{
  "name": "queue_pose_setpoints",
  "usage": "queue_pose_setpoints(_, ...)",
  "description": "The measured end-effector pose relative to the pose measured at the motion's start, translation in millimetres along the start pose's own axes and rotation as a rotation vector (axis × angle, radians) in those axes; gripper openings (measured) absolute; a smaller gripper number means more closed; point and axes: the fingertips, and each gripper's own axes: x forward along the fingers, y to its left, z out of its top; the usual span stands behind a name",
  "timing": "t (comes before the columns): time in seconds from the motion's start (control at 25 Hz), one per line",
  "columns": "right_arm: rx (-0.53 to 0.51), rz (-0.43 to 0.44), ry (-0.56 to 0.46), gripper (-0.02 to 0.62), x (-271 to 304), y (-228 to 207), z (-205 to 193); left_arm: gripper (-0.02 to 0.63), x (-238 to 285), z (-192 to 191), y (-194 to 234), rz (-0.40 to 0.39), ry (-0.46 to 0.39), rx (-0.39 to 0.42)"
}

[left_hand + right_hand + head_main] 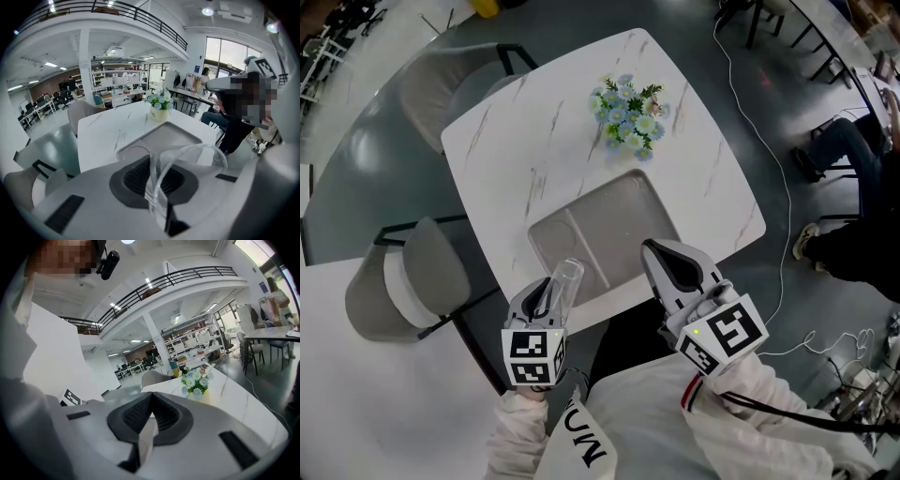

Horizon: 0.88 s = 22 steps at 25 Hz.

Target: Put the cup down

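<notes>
White marble tabletop (534,131) has plenty of bare room. A grey two-part tray (609,225) sits by its near edge, with the flower pot (628,111) well beyond. The clear cup (565,279) is off the surface and looks tilted, about over the tray's near-left corner. The left tongs (548,295) pinch its wall, and the right tongs (666,262) are closed on nothing near the tray's near-right corner. I'd level the cup, lower it until the base sits flat, then release. Keep it well inboard, because the edge and a chair (422,281) are close.
</notes>
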Motion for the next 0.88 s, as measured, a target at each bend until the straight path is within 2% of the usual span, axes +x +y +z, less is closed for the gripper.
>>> queue_pose_setpoints(0.2, 0.01, -0.005, 0.003, 0.003, 0, -3, -4, 0.032, 8, -7, -4, -0.033, 0.055, 0.006)
queue_pose_setpoints(0.88, 0.05, -0.034, 0.006, 0.003, 5, -18, -16, 0.032, 27, -27, -5, -0.058, 0.244, 0.094)
